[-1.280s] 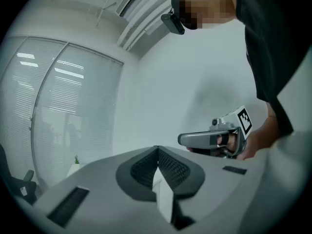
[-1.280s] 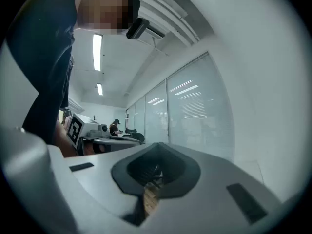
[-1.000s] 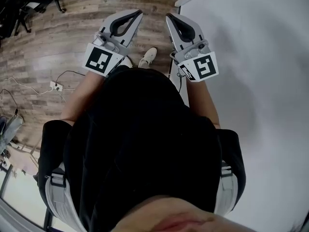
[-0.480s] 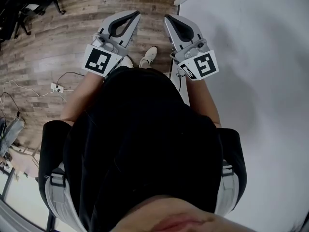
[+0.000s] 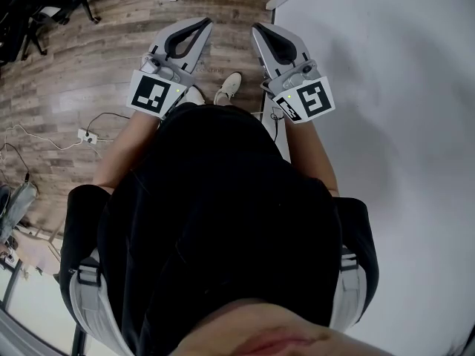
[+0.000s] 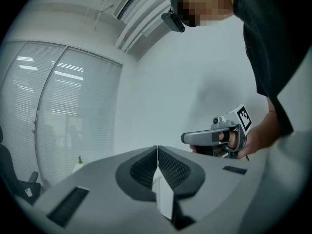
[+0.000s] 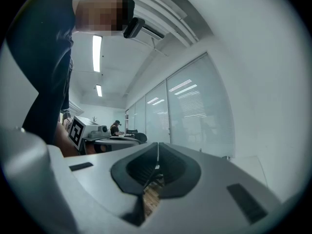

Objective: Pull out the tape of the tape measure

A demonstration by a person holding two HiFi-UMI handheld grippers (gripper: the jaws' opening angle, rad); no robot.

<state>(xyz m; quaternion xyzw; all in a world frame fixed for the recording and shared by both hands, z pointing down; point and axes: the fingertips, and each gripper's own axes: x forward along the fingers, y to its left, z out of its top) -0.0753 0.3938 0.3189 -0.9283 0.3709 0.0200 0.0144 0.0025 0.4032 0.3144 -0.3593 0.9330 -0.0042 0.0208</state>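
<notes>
No tape measure shows in any view. In the head view my left gripper (image 5: 203, 21) and right gripper (image 5: 255, 27) are held side by side in front of the person's dark-clothed body, tips pointing away over the wood floor. Both pairs of jaws are shut with nothing between them. The left gripper view has its jaws (image 6: 157, 148) meeting in a line and aimed at a white wall and glass partition, with the right gripper (image 6: 217, 137) in a hand to the side. In the right gripper view the jaws (image 7: 157, 146) are likewise pressed together, and the left gripper (image 7: 87, 129) shows at the left.
A white table (image 5: 386, 87) fills the right of the head view, its edge next to the right gripper. A shoe (image 5: 227, 87) stands on the floor below the grippers. A power strip with cables (image 5: 85, 132) lies at the left, an office chair (image 5: 44, 13) at top left.
Both grippers have drifted slightly away from the body, toward the top of the head view. Their jaws stay shut and empty.
</notes>
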